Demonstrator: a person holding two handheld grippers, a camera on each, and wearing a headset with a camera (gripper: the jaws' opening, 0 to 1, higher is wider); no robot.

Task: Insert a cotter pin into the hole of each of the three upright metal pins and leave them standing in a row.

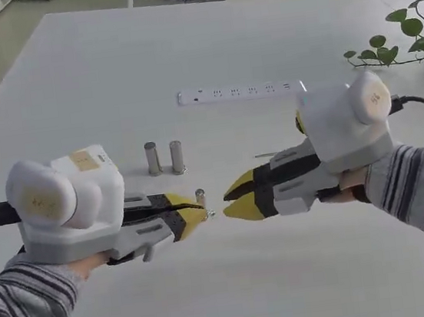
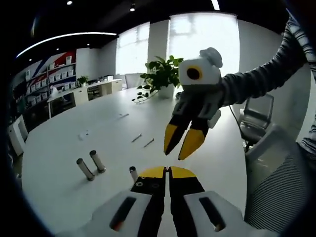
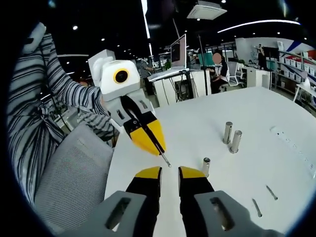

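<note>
Left tool [image 1: 203, 212]: yellow tips pressed together, clamped on a thin cotter pin [image 3: 165, 159]; held low over the surface [image 1: 109, 78], pointing toward the other tool.
Held cotter pin: sticking out past the closed tips, slanting down in the right gripper view; tip in the air, apart from the nearest metal pin.
Right tool [image 1: 227, 201]: jaws apart with a clear gap, nothing between them; facing the left tool tip to tip, near but not touching.
Near metal pin [image 1: 200, 198]: upright on the surface, just beside the left tool's tips, on their far side in the head view; hole too small to make out.
Two metal pins [image 1: 165, 157]: upright, side by side, close together, farther back on the surface and apart from the near one.
Loose cotter pins [image 3: 271, 192]: two lying flat on the surface, off to the side of the right tool, well apart from the upright pins.
Power strip [image 1: 239, 92]: white, lying flat beyond the pair of pins.
Plant [image 1: 412, 25]: green leaves at the far right edge of the surface.
</note>
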